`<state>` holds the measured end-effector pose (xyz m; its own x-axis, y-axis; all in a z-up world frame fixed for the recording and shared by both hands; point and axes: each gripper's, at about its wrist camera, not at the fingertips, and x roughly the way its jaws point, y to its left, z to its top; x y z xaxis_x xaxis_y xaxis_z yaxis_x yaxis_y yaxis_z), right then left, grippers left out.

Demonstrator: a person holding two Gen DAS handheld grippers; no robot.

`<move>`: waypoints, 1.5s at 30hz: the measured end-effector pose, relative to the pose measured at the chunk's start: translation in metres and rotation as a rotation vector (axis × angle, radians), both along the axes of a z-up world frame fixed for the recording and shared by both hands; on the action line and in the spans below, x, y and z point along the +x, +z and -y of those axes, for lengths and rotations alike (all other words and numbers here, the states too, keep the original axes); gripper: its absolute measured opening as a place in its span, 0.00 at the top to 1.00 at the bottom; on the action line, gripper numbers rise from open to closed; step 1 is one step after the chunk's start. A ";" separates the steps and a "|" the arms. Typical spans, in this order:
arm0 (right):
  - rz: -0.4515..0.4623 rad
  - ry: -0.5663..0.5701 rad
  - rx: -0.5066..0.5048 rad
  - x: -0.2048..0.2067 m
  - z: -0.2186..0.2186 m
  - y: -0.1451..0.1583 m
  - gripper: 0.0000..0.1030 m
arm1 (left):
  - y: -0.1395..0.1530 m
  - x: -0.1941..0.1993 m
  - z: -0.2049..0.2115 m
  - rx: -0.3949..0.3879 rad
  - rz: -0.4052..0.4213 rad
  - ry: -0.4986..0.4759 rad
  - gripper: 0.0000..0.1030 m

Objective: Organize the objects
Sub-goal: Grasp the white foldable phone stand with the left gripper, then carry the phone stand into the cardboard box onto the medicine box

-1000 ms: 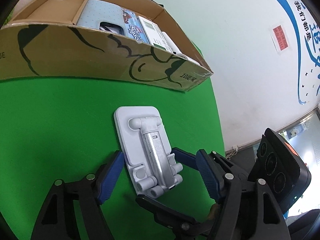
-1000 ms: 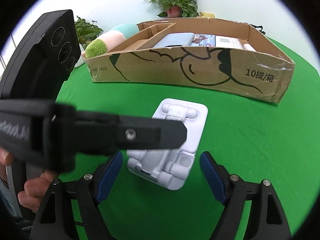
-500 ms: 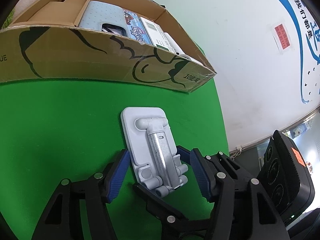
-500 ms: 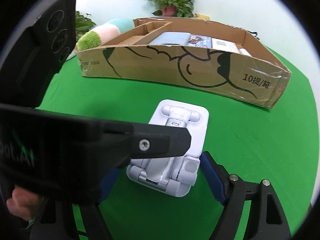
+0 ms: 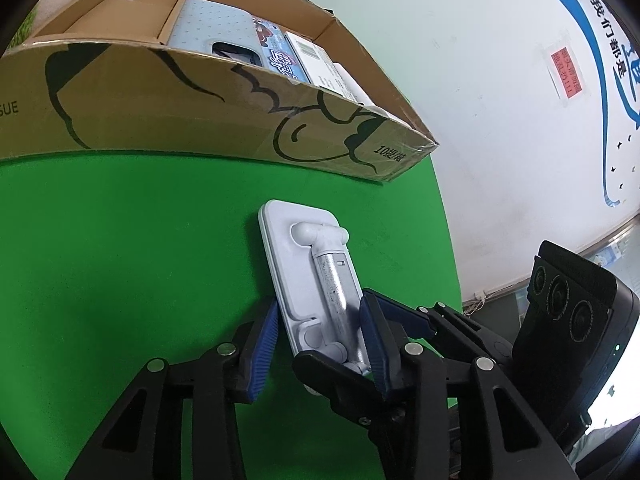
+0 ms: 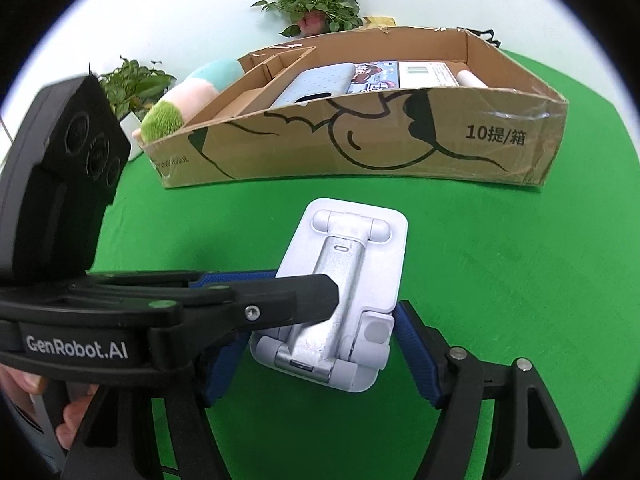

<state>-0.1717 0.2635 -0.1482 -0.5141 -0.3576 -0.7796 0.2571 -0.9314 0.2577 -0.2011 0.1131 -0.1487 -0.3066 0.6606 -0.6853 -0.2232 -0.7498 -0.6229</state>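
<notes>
The white folding phone stand (image 5: 316, 292) lay flat on the green table (image 5: 120, 260), just in front of the cardboard box (image 5: 192, 116), and both claws were on it at once. From the left wrist camera, the left gripper (image 5: 320, 344) had its blue pads either side of the stand's near end, jaws closing; the left pad sat right at the stand's edge and the right pad lay over its silver arm, though whether they were truly pressing could not be told from here. That view also caught the right hand's tool as a black block low on the right, plus a white wall with blue lettering and a red notice (image 5: 566, 74).

The right wrist camera told a different story. There the right gripper (image 6: 316, 360) straddled the same end of the stand (image 6: 348, 280), its jaws apart, the right pad close beside the stand's corner. The left gripper's black finger (image 6: 296, 304) crossed over the stand's silver arm. Only this view showed potted plants (image 6: 316, 0), a plush toy (image 6: 188, 96) behind the box (image 6: 360, 136), and fingertips (image 6: 76, 416) on the handle. Both views showed a pale blue case and printed packs inside the box.
</notes>
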 end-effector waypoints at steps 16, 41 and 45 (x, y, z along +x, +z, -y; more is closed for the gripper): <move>-0.130 0.019 -0.044 0.002 0.006 0.036 0.31 | 0.051 0.004 0.018 -0.010 -0.166 0.047 0.68; -0.280 0.000 -0.001 -0.111 -0.005 0.118 0.31 | 0.148 -0.128 -0.009 -0.109 -0.338 -0.005 0.69; -0.209 0.012 -0.024 -0.144 -0.010 0.113 0.31 | 0.135 -0.161 -0.006 -0.097 -0.255 0.018 0.69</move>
